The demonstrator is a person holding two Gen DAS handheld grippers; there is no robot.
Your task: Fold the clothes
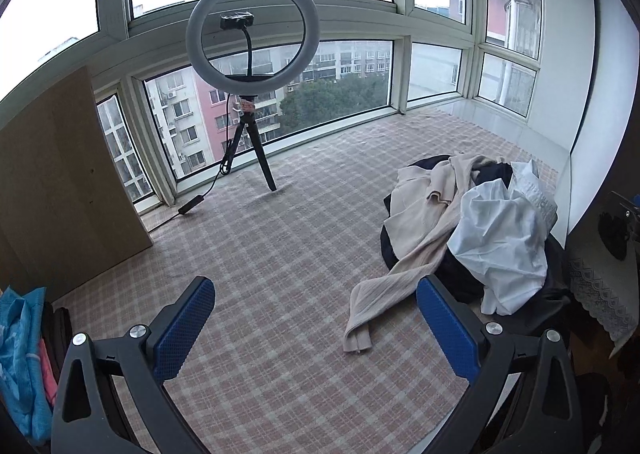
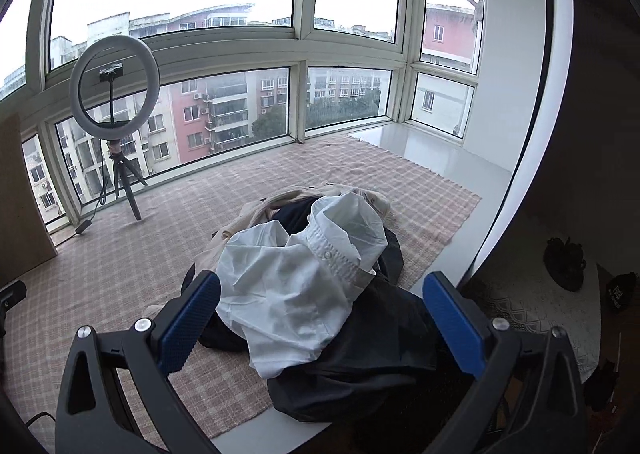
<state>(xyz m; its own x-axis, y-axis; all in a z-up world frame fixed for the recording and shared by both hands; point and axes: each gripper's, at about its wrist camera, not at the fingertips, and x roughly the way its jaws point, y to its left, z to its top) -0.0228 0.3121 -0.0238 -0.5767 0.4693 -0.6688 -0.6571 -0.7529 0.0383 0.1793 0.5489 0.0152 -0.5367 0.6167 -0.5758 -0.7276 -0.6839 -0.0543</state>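
Note:
A pile of clothes lies on the checked cloth (image 1: 260, 254) at the right: a crumpled white shirt (image 1: 500, 238), a beige knit garment (image 1: 420, 222) with a sleeve trailing toward me, and dark garments (image 1: 464, 282) under them. My left gripper (image 1: 316, 302) is open and empty above the cloth, left of the pile. In the right wrist view my right gripper (image 2: 322, 298) is open and empty just above the white shirt (image 2: 296, 286), which lies over a dark garment (image 2: 380, 342) and the beige garment (image 2: 256, 214).
A ring light on a black tripod (image 1: 252, 66) stands at the back by the windows, its cable (image 1: 200, 198) running left. A wooden board (image 1: 60, 182) leans at the left. Blue and pink items (image 1: 24, 354) lie at the left edge. A lace-covered surface (image 2: 520, 318) is at the right.

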